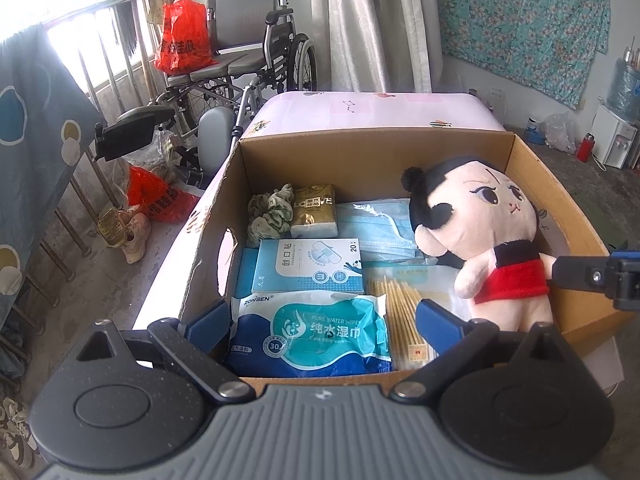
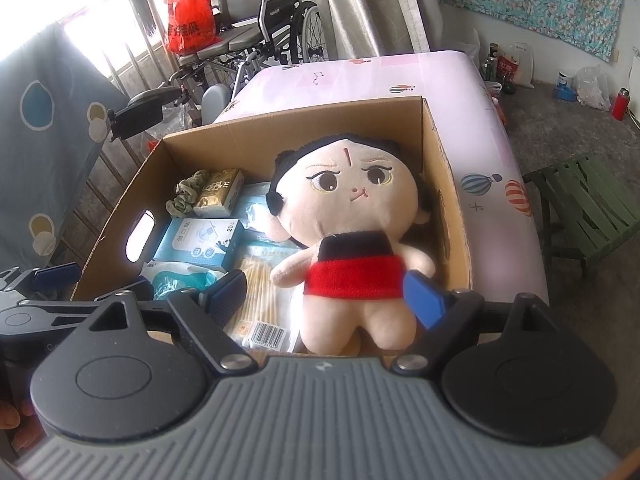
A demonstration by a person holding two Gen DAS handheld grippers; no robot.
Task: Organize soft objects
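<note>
Doll between spread right gripper pads; wipes seemingly read "ZONSEN"

doll: lower legs hidden behind near box wall in right wrist view; in left wrist view its right side covered by the right gripper, itself cut by the frame edge
masks: partly under doll and plaster box; count unreadable
swab pack: lower end behind a left gripper finger
wet wipes: small print too small to read
cardboard box: near wall hidden by gripper body
wheelchair: top cut off by frame edge
bottles by wall: too small to identify
</note>
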